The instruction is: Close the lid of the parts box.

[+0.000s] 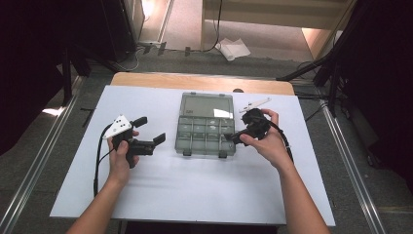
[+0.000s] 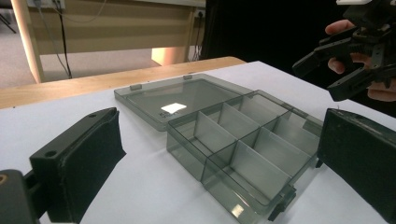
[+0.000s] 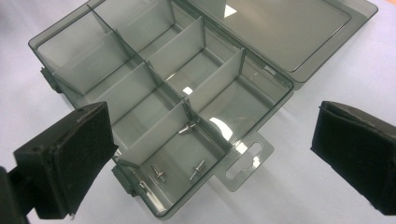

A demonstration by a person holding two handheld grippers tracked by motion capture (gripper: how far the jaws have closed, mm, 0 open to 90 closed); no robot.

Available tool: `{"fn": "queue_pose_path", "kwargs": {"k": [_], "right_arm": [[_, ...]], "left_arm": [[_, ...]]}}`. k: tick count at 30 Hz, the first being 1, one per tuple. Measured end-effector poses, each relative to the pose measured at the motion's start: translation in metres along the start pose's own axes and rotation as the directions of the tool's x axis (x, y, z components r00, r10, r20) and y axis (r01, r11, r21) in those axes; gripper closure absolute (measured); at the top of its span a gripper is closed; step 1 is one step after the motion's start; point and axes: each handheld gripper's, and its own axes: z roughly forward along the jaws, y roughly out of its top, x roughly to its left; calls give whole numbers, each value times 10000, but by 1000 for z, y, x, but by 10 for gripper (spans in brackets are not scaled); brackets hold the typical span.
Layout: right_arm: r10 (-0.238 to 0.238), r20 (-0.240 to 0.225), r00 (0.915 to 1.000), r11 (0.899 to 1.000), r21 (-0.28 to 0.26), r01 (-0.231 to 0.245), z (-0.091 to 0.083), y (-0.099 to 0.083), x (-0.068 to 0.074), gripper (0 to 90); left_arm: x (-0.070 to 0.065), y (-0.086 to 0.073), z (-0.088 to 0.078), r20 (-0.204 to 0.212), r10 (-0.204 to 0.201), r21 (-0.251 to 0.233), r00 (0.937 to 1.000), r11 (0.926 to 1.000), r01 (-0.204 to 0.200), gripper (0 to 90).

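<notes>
Two grippers work here, one per hand. The left gripper (image 1: 147, 132) has its jaws spread wide with nothing between them; in the left gripper view the two black pads (image 2: 88, 158) stand far apart, framing the box. The left hand (image 1: 121, 155) grips the handle with the forearm coming up from 6 o'clock, jaws pointing toward 3 o'clock at the box. A white three-cornered plate (image 1: 118, 126) sits on top and a black cable (image 1: 99, 155) loops down at 7 o'clock.

The right gripper (image 1: 237, 135) is also spread and holds nothing; in the right gripper view its pads (image 3: 70, 158) flank the box's near corner from above. The right hand (image 1: 267, 141) wraps the body, forearm slanting in from 5 o'clock, jaws pointing toward 9 o'clock, tips just at the box's right edge.

One box (image 1: 204, 125) of clear smoky plastic lies mid-table between the grippers. Its lid (image 1: 206, 105) is folded flat open at 12 o'clock. The tray is split by dividers into eight compartments, two rows of four. In the right gripper view three small screws (image 3: 159, 171) show: two on the floor of the corner compartment nearest the right gripper and one (image 3: 187, 127) at the divider beside it. A hang tab (image 3: 245, 161) juts from that end, and two dark latches (image 1: 222, 154) sit on the front edge at 6 o'clock.

The white sheet (image 1: 195, 195) covers a wooden table (image 1: 195, 80). A second white plate (image 1: 254, 104) shows just beyond the right hand at 12 o'clock. Nothing lies between either gripper and the box.
</notes>
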Motion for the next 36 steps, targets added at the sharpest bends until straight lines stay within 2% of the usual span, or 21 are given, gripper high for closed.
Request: {"fn": "queue_pose_path", "kwargs": {"k": [6, 10, 15, 17, 20, 24, 28, 32, 34, 36], "right_arm": [[147, -33, 9999, 9998, -152, -148, 0, 0, -5, 0], [368, -19, 9993, 9990, -259, -369, 1, 1, -7, 0], [501, -43, 9987, 9985, -237, -502, 4, 3, -12, 0], [593, 2, 9982, 9978, -306, -593, 4, 3, -15, 0], [781, 18, 9969, 9959, -464, -779, 5, 3, -19, 45], [1112, 12, 9938, 9913, -711, -1108, 5, 3, -25, 134], [1308, 11, 9914, 9872, -926, -1301, 7, 3, -31, 186], [1652, 26, 9863, 9798, -1149, -1638, 9, 4, -36, 261], [1831, -51, 9831, 9750, -1271, -1823, 11, 5, -39, 291], [1997, 37, 9799, 9713, -1327, -1974, 14, 5, -41, 296]], "left_arm": [[4, 5, 14, -141, 14, 240, 9999, 9997, -11, 0], [8, 8, 24, -22, 0, 385, 10000, 9993, 1, 0], [15, 14, 37, 5, -334, 481, 9994, 9983, 333, 0], [17, 16, 43, 17, -335, 665, 9994, 9972, 333, 0], [17, 18, 53, 6, -395, 1028, 9992, 9939, 392, 0], [18, 20, 65, -186, -523, 1324, 9985, 9897, 543, 48], [21, 22, 75, -280, -839, 1571, 9961, 9837, 872, 62], [24, 22, 87, -407, -1058, 1805, 9936, 9772, 1115, 123], [27, 22, 94, -563, -1273, 1989, 9903, 9705, 1361, 136], [31, 22, 100, -828, -1668, 2198, 9825, 9586, 1812, 187]]}}
